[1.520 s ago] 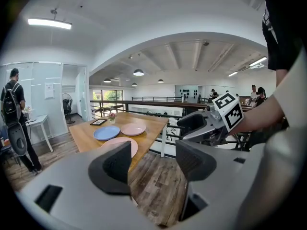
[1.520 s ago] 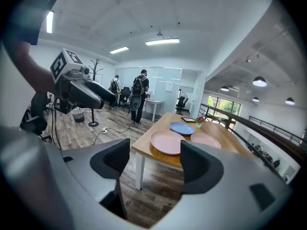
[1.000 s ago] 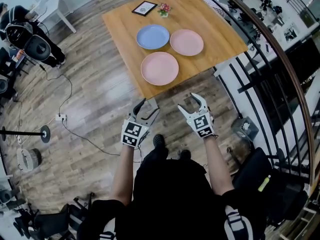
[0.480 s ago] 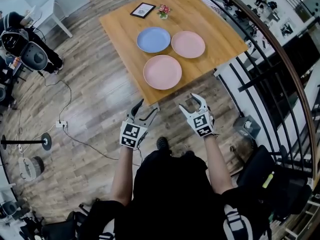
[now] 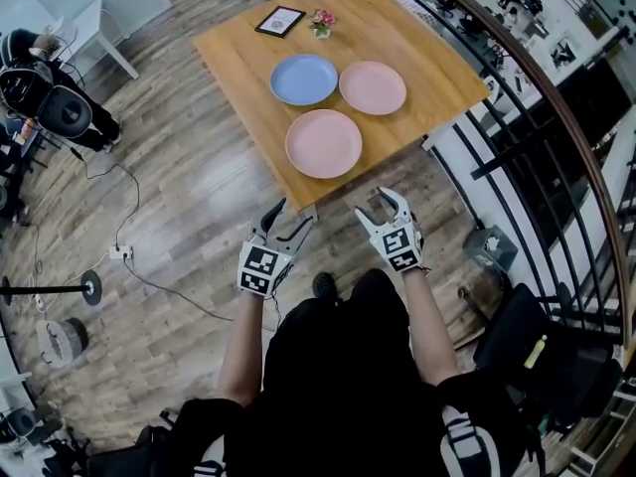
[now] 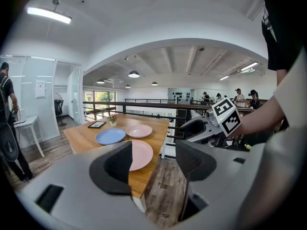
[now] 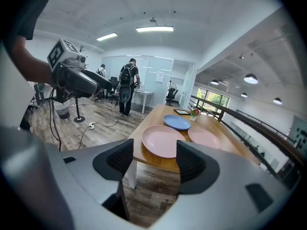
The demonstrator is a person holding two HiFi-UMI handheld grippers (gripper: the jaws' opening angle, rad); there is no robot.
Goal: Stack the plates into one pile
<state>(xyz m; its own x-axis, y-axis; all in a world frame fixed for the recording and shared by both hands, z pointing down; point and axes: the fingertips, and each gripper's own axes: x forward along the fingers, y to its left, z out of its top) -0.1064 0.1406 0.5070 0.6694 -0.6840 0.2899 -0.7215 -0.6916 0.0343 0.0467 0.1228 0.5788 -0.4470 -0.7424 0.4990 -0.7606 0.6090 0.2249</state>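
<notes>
The right gripper (image 7: 154, 163) is empty, its jaws wide but closing a little, with only floor and the table edge showing through the gap. The left gripper (image 6: 153, 163) is likewise empty, jaws well apart. Both are held low in front of the person, over the wooden floor and short of the table (image 5: 417, 43). Compared with a second ago little has changed: the grippers sit at much the same place in the head view, and the table has slid only slightly nearer, so the person seems to be closing in on it rather than reaching. All three plates lie flat and single on the tabletop. The near pink plate (image 5: 324, 143) is close to the front edge, the blue plate (image 5: 304, 79) is behind it to the left, and the far pink plate (image 5: 373, 86) sits just beside the blue one on the right. A framed picture (image 5: 280, 20) and a small flower pot (image 5: 322, 21) stand farther back. No plate has been touched, so the stacking looks not yet begun — the near pink plate is probably the first within reach.
</notes>
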